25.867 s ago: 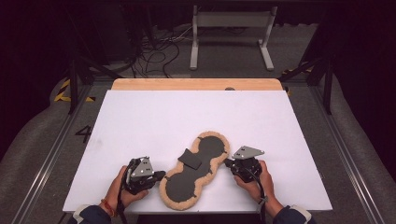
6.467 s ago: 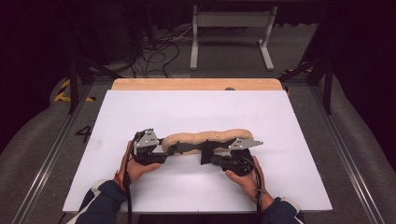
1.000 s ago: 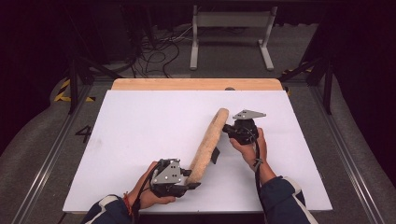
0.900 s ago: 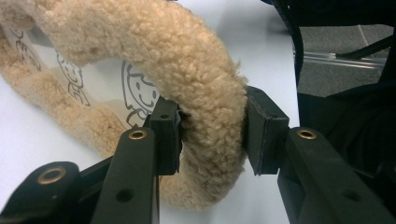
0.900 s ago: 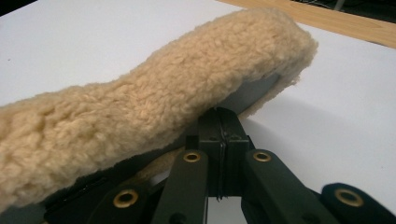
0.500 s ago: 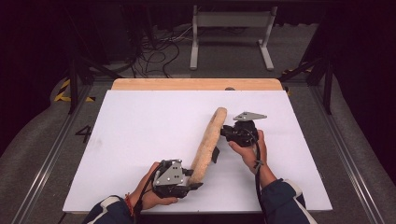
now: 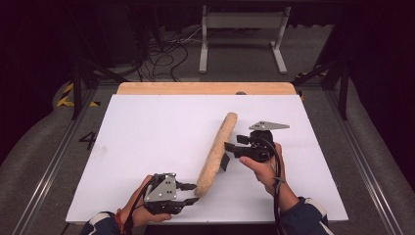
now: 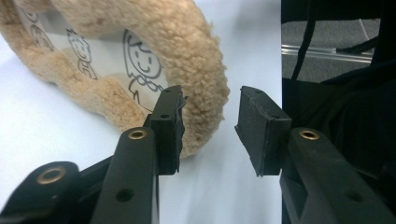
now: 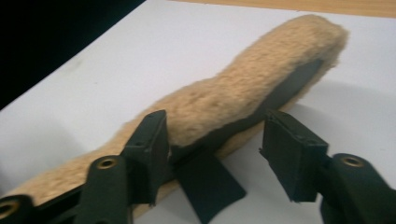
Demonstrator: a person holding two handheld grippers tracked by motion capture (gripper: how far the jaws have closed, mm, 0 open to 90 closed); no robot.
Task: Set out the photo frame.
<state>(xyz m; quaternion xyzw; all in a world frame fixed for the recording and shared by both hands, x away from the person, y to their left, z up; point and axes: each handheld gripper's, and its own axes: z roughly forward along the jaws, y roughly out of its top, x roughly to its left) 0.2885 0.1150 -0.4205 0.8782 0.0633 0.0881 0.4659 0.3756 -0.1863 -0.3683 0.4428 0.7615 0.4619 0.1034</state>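
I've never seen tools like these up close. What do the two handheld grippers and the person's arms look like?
Each gripper is black: the left gripper carries a grey plate with small holes, the right gripper a grey three-cornered plate on top. The jaws are black bars with brass-coloured rivets and squarish black pads. A black cable trails along the right wrist. The sleeves are dark blue.

The long tan fleece-edged pad (image 7: 215, 151) is seen to be of curly, woolly cloth, rough and matt; its inner face (image 8: 112, 60), printed with line-drawn cartoon figures, looks smooth, and a black, flat, matt tab (image 9: 208, 184) hangs from it. The white table top (image 7: 147, 137) beneath the pad looks smooth and matt, edged at its far side by a pale wooden board (image 7: 205, 88). The left tool (image 8: 210, 130) is made of matt black plastic with brass-coloured rivets.
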